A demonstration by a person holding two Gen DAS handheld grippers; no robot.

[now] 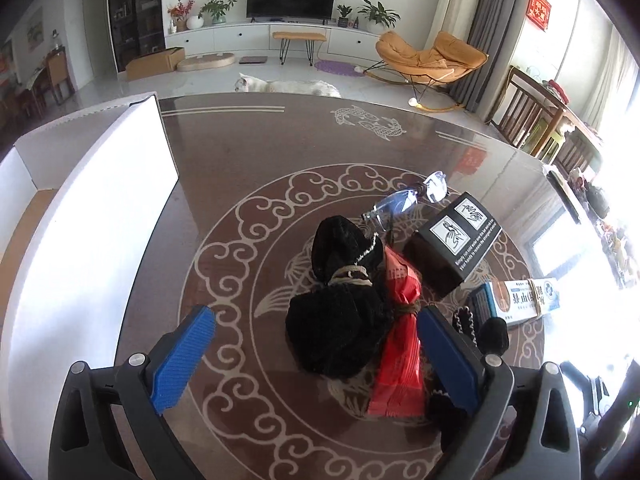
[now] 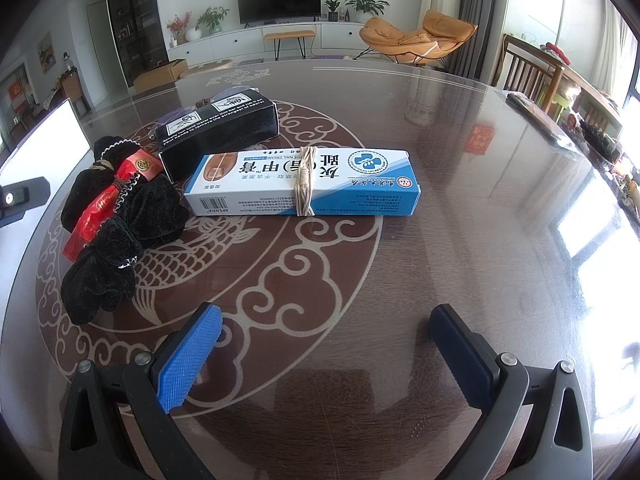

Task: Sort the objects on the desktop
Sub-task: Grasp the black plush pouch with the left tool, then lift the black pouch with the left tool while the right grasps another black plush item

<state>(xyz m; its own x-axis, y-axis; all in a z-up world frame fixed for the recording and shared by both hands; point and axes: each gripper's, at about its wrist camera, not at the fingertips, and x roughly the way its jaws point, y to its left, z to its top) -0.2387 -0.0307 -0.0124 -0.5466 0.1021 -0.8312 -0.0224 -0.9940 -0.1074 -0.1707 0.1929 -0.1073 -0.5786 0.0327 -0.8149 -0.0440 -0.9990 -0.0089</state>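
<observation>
Because the black bundle [image 1: 340,320] is next for sorting, the left gripper [image 1: 316,344] brackets it, jaws apart, while the right gripper [image 2: 326,356] waits near, jaws also apart.

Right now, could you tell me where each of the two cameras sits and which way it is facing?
Left wrist: on the left gripper, low over the table, facing the television wall; its open blue fingers flank the black velvet bundle and red packet. White box at left.
Right wrist: on the right gripper, further back, facing the same way; open fingers over bare table.
Shared: the bundle, black carton, blue-and-white carton, television.
</observation>
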